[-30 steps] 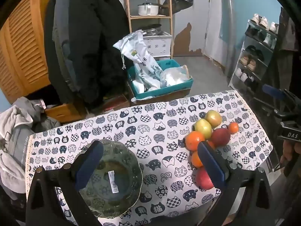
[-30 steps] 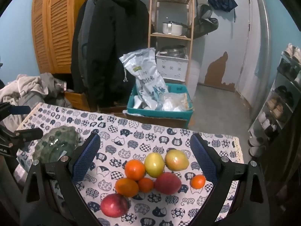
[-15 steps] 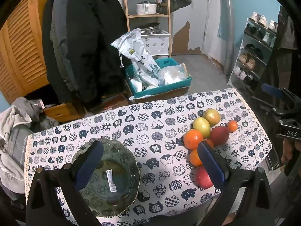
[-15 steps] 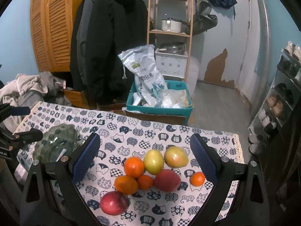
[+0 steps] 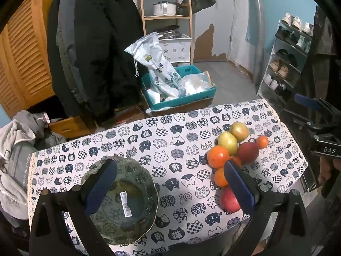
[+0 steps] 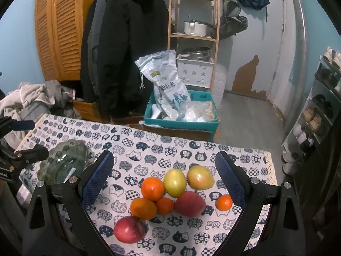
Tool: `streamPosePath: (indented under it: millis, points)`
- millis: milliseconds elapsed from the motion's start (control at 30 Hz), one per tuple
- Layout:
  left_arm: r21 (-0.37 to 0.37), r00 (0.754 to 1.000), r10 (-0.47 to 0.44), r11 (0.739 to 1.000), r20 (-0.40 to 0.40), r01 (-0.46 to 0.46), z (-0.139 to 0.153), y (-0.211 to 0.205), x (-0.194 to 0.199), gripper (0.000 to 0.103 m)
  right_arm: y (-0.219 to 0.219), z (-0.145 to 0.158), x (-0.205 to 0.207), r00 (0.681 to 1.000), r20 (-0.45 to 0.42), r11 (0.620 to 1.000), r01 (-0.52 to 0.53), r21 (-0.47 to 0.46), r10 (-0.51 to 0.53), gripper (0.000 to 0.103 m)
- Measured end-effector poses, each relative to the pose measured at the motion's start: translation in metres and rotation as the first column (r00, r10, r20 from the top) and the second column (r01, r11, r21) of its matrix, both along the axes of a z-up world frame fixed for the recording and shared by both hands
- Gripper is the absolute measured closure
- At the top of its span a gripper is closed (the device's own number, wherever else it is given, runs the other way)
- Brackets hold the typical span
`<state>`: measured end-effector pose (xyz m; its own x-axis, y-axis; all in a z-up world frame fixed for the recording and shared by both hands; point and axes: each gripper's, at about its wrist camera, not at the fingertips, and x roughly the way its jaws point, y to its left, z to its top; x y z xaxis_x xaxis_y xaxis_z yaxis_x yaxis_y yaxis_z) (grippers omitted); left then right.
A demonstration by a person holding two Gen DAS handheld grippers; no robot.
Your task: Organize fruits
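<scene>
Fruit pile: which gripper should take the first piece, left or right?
Probably right. The right gripper is open and frames the fruit pile between its fingers. The left gripper, also open, hangs over the green bowl, with most fruit beyond its right finger.

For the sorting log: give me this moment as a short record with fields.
surface: cat-print tablecloth
container: green glass bowl with scalloped rim, holds no fruit
fruit: eight pieces clustered on the cloth, among them a red apple and a yellow-green apple
left hand-held gripper: open, above bowl
right hand-held gripper: open, above fruit
</scene>
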<state>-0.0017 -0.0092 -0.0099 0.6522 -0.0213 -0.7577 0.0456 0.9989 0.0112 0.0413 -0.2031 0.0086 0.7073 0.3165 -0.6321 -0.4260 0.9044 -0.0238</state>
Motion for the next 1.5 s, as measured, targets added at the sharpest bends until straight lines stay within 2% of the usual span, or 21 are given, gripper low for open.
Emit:
streamPosePath:
  millis: [1500]
  points:
    - [0.003,1.000,0.002,1.000,0.004,-0.002,0.0017,-0.0007,-0.0010,0.002,0.0034,-0.0035,-0.0053,1.000,-0.007,1.000,-0.003,-0.009,0.003,0.009]
